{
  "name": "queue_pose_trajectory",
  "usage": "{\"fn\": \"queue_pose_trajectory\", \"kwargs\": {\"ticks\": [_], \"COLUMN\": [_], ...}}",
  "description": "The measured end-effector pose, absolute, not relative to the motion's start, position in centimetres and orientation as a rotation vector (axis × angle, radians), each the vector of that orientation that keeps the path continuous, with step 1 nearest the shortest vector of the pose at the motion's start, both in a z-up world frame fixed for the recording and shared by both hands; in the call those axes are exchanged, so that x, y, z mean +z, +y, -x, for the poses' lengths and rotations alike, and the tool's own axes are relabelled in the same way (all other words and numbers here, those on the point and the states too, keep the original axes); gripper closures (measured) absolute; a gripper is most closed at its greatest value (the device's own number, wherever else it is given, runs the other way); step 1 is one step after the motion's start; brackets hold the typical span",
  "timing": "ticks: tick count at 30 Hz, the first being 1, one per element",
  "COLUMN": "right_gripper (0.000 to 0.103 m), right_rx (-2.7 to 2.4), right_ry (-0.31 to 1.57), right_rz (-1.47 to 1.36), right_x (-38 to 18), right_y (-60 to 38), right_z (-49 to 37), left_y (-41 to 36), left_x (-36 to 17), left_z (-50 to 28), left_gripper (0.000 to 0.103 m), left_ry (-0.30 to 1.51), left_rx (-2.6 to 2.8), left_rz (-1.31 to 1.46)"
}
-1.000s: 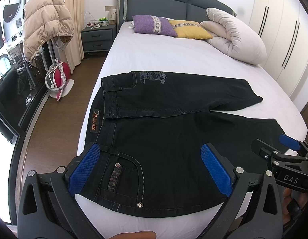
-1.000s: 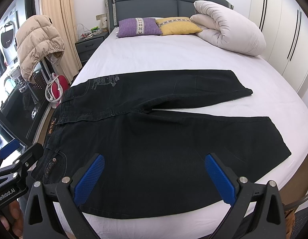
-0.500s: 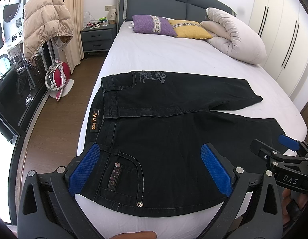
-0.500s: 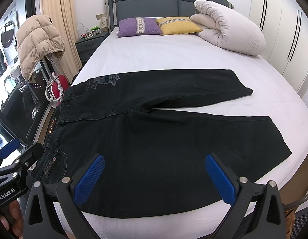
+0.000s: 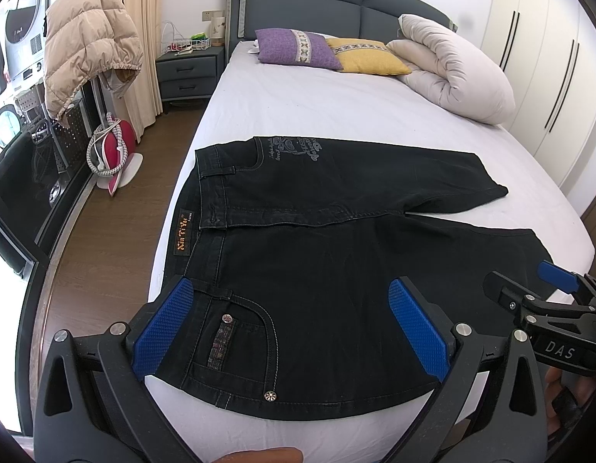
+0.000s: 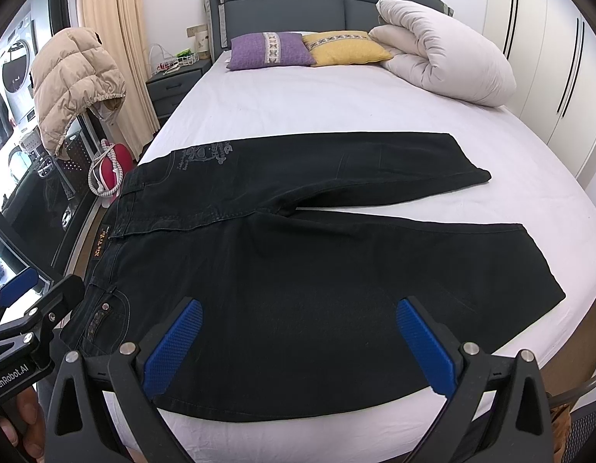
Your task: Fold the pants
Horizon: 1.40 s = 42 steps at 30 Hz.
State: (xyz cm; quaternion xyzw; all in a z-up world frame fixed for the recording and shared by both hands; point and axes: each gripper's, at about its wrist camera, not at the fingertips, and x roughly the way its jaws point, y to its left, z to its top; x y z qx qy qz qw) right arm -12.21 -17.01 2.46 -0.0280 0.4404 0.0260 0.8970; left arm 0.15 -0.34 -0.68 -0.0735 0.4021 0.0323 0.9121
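**Both tongs spread over the near leg, nothing gripped yet**

Right now I have the black pants (image 5: 336, 270) lying flat on the white bed (image 5: 317, 108), waistband toward the left edge of the mattress and the two legs running off to the right, parted in a narrow V from the crotch. No fold is in them yet.

My left tongs (image 5: 290, 328) hang spread wide above the near hip, framing the front pocket (image 5: 236, 339) with its rivets — I judge that is where a grip on the waist corner would start. My right tongs (image 6: 298, 343) are likewise spread, empty, over the middle of the near leg; they do not seem to touch the cloth, though from this low angle I cannot be sure of the gap.

Holding one pair near the waist and the other further down the same leg makes sense to me: lifted together, the near leg can be carried over onto the far leg (image 6: 375, 166) in one even sweep, seam to seam.

What I would watch is the waistband overhanging the mattress edge — denim is heavy, and a one-sided lift could drag it off toward the floor (image 5: 97, 254).
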Motion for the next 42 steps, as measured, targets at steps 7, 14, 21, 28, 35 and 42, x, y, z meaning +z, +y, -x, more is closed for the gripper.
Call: {"fn": "queue_pose_trajectory", "kwargs": {"ticks": [7,14,21,28,35,42], "right_gripper": [0.000,0.000,0.000,0.000,0.000,0.000], "right_rx": [0.055,0.055,0.061,0.124,0.168,0.221], "right_ry": [0.915,0.918,0.938,0.959,0.883,0.847], "right_rz": [0.058,0.057,0.054,0.038,-0.013,0.042], "right_x": [2.8,2.1,2.0,2.0,3.1,3.8], "right_y": [-17.0,-16.7,-16.7,-17.1,-19.0,-20.5], "right_z": [11.9,11.9,11.0,9.4,6.4,0.5], "left_y": [-0.6,-1.1,0.9,3.0,4.3,8.4], "left_x": [-1.2,-2.4,-2.7,-4.7,-4.6,-5.5], "left_z": [0.3,0.2,-1.4,-4.6,-6.8,-14.4], "left_gripper": [0.000,0.000,0.000,0.000,0.000,0.000], "left_ry": [0.832,0.839,0.854,0.914,0.852,0.938], "left_rx": [0.067,0.068,0.047,-0.049,-0.036,0.005], "left_rz": [0.152,0.148,0.168,0.214,0.233,0.219]}}
